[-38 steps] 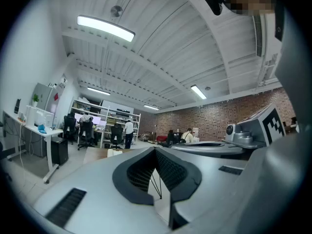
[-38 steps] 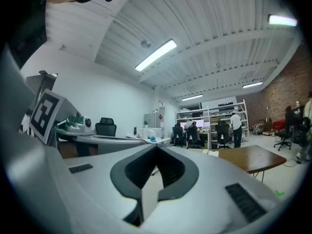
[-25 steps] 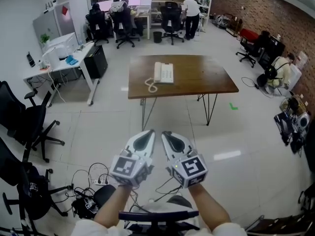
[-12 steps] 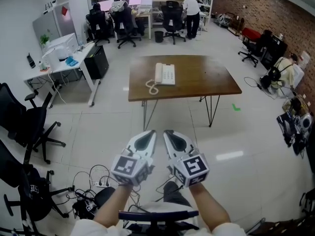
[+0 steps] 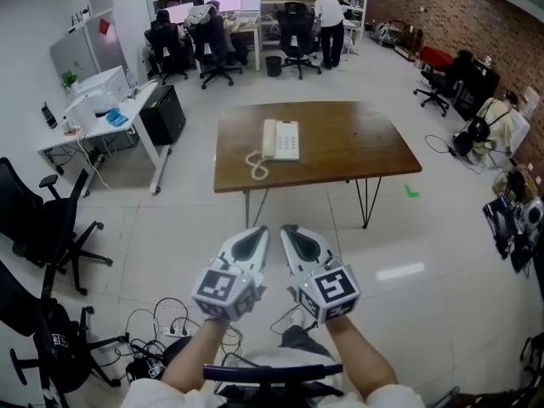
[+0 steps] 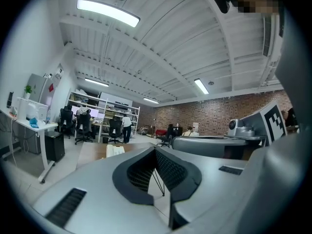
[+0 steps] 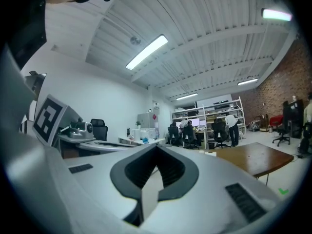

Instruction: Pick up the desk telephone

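A white desk telephone [image 5: 281, 139] lies on a brown wooden table [image 5: 357, 147] some way ahead, its coiled cord [image 5: 256, 165] trailing toward the table's near left edge. In the left gripper view the telephone [image 6: 115, 150] shows small and far off. Both grippers are held side by side in front of me, well short of the table. My left gripper [image 5: 257, 230] is shut with nothing in it. My right gripper [image 5: 287, 230] is shut and empty too. The right gripper view shows the table [image 7: 251, 158] at the right, the telephone a small pale shape on its far-left end.
Black office chairs [image 5: 47, 219] and a tangle of cables [image 5: 161, 330] lie at the left. A white desk [image 5: 102, 113] stands at the far left. People sit at workstations [image 5: 246, 24] behind the table. More chairs and gear line the brick wall [image 5: 476, 24] at the right.
Both grippers have moved forward together, still shut. The table and telephone now sit nearer and lower in the head view.
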A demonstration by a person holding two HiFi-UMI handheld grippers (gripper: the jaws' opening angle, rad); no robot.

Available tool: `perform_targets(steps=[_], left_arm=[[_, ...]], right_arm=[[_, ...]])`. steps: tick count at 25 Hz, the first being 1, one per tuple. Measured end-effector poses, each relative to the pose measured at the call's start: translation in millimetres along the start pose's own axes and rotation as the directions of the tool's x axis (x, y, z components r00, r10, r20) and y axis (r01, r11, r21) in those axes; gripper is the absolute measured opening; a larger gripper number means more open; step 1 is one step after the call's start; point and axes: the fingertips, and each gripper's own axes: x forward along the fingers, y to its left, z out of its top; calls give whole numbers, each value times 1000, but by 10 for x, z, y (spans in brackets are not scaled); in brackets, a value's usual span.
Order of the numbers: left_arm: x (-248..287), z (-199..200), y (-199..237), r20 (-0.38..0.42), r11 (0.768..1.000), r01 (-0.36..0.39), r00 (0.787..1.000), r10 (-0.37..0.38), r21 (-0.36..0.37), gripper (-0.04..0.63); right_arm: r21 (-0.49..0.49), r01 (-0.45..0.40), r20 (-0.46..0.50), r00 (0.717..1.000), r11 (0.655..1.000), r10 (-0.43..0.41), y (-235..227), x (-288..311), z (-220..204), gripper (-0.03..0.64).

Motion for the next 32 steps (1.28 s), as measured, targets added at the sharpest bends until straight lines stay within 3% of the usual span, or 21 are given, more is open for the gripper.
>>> perform_targets(steps=[32], left_arm=[[1729,-200,401,-53,998,-54,997,55,17,0]], right_arm=[[3,-60,-10,998,998,60,-1513,854,72,0]])
